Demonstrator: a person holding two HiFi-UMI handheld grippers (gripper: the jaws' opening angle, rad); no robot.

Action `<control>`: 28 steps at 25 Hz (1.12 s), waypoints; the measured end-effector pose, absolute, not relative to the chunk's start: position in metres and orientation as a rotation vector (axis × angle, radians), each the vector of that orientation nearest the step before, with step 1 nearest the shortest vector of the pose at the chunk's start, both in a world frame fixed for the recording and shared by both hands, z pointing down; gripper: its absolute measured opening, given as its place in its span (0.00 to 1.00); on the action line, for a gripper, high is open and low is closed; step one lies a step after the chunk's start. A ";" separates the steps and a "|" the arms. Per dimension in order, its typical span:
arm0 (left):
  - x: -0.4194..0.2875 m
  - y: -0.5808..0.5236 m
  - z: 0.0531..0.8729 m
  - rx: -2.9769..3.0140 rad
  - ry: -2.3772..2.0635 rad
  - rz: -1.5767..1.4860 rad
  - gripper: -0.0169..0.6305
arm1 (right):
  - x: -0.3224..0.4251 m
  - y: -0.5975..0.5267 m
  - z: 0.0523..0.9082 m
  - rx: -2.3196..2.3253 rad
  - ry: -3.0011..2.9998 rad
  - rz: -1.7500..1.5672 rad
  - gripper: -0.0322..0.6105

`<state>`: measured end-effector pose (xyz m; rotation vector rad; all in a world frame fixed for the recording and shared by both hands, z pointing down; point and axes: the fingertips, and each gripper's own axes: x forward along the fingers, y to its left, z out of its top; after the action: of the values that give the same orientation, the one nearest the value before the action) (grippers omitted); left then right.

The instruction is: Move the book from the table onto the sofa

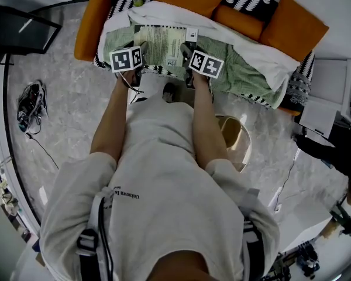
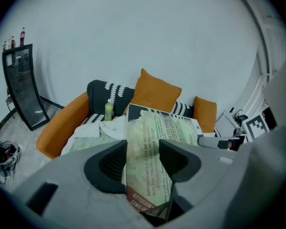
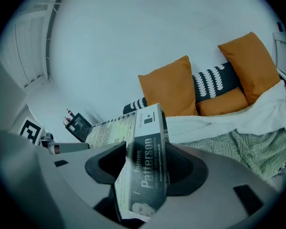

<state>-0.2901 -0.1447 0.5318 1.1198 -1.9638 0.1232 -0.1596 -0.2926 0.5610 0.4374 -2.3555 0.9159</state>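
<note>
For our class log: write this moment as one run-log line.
left gripper: shut on book | right gripper: shut on book | book: held over sofa

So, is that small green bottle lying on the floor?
No, the small green bottle stands upright on the orange sofa, beside a black-and-white cushion.

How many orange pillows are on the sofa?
3. One big square orange pillow leans against the sofa back in the middle, a second big one leans further right, and a small flat one lies between them. Others may be hidden.
</note>
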 end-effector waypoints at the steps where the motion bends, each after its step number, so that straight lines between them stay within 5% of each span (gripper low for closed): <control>1: -0.290 -0.144 0.533 1.115 -1.963 0.122 0.37 | -0.160 -0.292 0.563 0.434 -2.352 0.917 0.41; 28: -0.290 -0.155 0.534 1.137 -1.954 0.145 0.35 | -0.155 -0.303 0.565 0.420 -2.354 0.976 0.41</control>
<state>-0.2904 -0.1546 0.5338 1.1373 -1.9536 0.1454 -0.1546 -0.3029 0.5650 0.4199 -2.3537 0.9758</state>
